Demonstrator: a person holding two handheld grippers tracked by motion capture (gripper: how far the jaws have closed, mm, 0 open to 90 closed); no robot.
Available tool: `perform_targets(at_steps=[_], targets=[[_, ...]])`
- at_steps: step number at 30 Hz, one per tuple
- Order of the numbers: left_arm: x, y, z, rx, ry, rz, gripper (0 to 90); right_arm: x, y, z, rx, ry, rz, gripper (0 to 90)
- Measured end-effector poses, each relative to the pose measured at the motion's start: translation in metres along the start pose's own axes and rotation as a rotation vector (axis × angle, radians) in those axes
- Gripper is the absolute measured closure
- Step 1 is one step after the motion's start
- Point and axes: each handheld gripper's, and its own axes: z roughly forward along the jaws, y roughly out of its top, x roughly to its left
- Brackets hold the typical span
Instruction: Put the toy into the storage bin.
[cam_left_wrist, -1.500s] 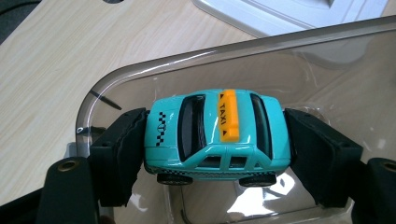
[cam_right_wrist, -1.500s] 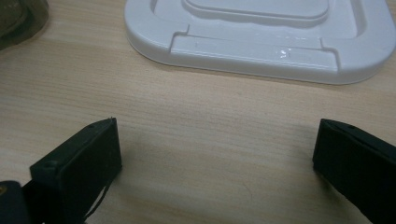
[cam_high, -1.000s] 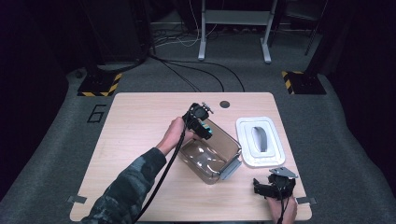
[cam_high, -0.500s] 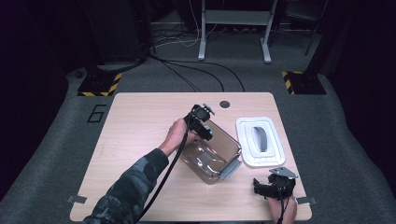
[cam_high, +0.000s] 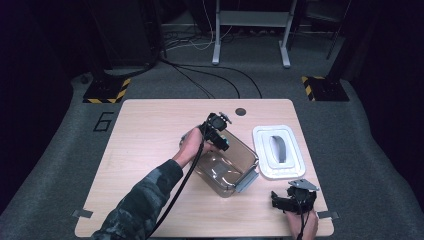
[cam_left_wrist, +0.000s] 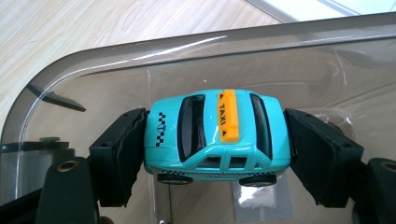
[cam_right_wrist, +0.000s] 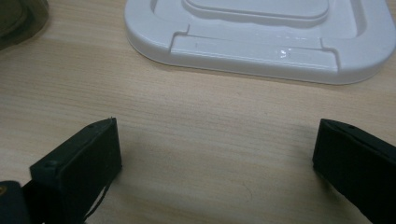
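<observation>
A teal toy taxi (cam_left_wrist: 215, 135) with an orange roof sign is clamped nose and tail between the black jaws of my left gripper (cam_left_wrist: 215, 149). It hangs over the open top of a clear smoky plastic box (cam_left_wrist: 116, 65). In the high view that left gripper (cam_high: 220, 137) is at the far rim of the box (cam_high: 225, 167) in the middle of the table. Near the table's front right edge my right gripper (cam_high: 287, 200) lies low, and in its own view its jaws (cam_right_wrist: 215, 163) stand wide apart over bare wood with nothing between them.
The box's white lid (cam_high: 277, 150) lies flat to the right of the box, and its near edge (cam_right_wrist: 261, 42) is just beyond my right gripper. The wooden table (cam_high: 145, 145) has bare room on the left. A black cable trails from the left gripper along the sleeve.
The left hand has shifted slightly nearer and lower over the box's far rim. The right gripper has stayed put.
</observation>
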Motion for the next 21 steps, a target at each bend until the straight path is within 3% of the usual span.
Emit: perform_targets(at_steps=[4,10,21], targets=[[-0.001,0.000,0.001,0.008,0.003,-0.005,23.7,0.000,0.000,0.000,0.000,0.000,0.000,0.5],[-0.003,0.000,-0.006,-0.010,0.011,-0.003,14.5,0.000,0.000,0.000,-0.001,-0.001,-0.003,0.7],[-0.002,-0.014,-0.038,-0.091,0.002,0.016,4.2,0.000,0.000,0.000,-0.002,-0.001,-0.005,0.8]])
